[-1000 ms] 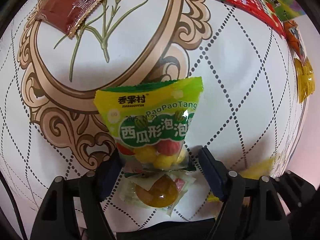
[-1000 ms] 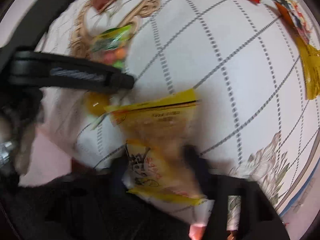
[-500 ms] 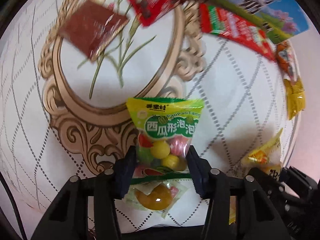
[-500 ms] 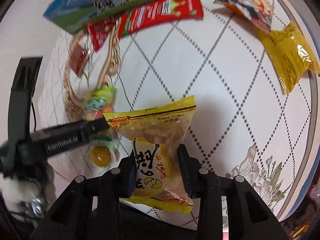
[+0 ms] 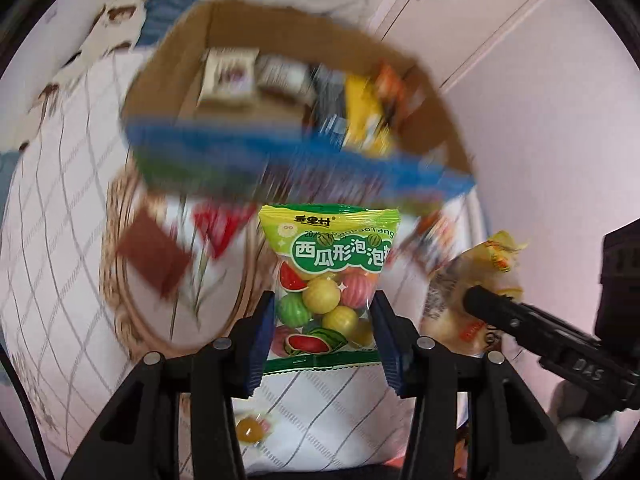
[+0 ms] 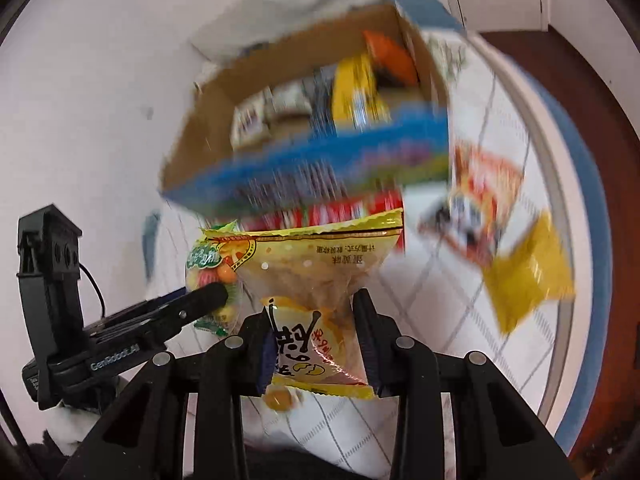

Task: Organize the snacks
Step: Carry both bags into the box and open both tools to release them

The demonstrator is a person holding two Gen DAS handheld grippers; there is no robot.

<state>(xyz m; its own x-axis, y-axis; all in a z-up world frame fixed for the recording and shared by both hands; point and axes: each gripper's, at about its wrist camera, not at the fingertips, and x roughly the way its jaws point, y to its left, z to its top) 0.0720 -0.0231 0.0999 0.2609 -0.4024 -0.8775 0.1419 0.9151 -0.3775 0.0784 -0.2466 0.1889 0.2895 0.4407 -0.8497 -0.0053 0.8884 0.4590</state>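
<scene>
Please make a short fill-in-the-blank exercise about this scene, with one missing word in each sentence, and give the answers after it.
1. The left gripper is shut on a green bag of ____-shaped bubble gum.
2. The right gripper is shut on a ____ snack bag.
3. Beyond both bags stands an open cardboard ____ with snacks inside.
4. Under the grippers, the tablecloth has a ____ line pattern.

Answers: watermelon; yellow; box; diamond
</scene>
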